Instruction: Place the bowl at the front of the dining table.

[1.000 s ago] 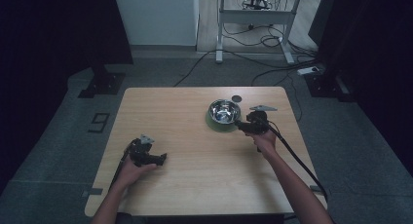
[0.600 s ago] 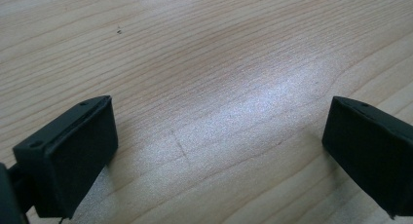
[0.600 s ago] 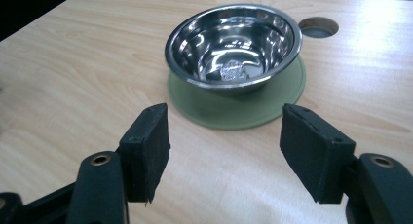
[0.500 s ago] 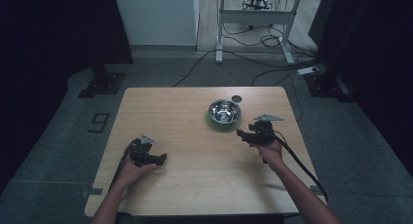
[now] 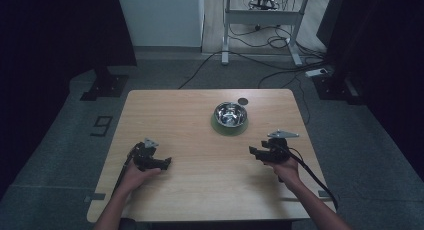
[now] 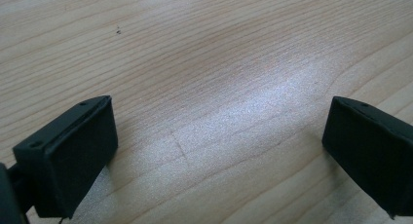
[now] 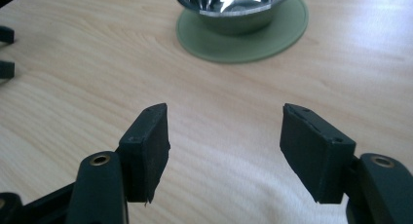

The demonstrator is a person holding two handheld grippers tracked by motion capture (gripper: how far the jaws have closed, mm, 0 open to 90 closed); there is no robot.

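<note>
steel bowl (image 7: 237,7) on green mat (image 7: 243,41), mid-bench toward the far edge, ahead of right gripper (image 7: 224,141), beyond its parted, empty jaws; left gripper (image 6: 219,151) likewise wide apart over bare bench (image 5: 190,120).

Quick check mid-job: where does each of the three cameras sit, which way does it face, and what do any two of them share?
High view: above the person's side, looking forward and down on the light wooden table; both forearms, left gripper and right gripper show.
Left gripper view: rides the left gripper, facing bare tabletop between its open black fingers.
Right gripper view: rides the right gripper, facing the shiny steel bowl on the round green mat; open fingers show.
Shared: bowl and mat appear in the high and right gripper views.
</note>
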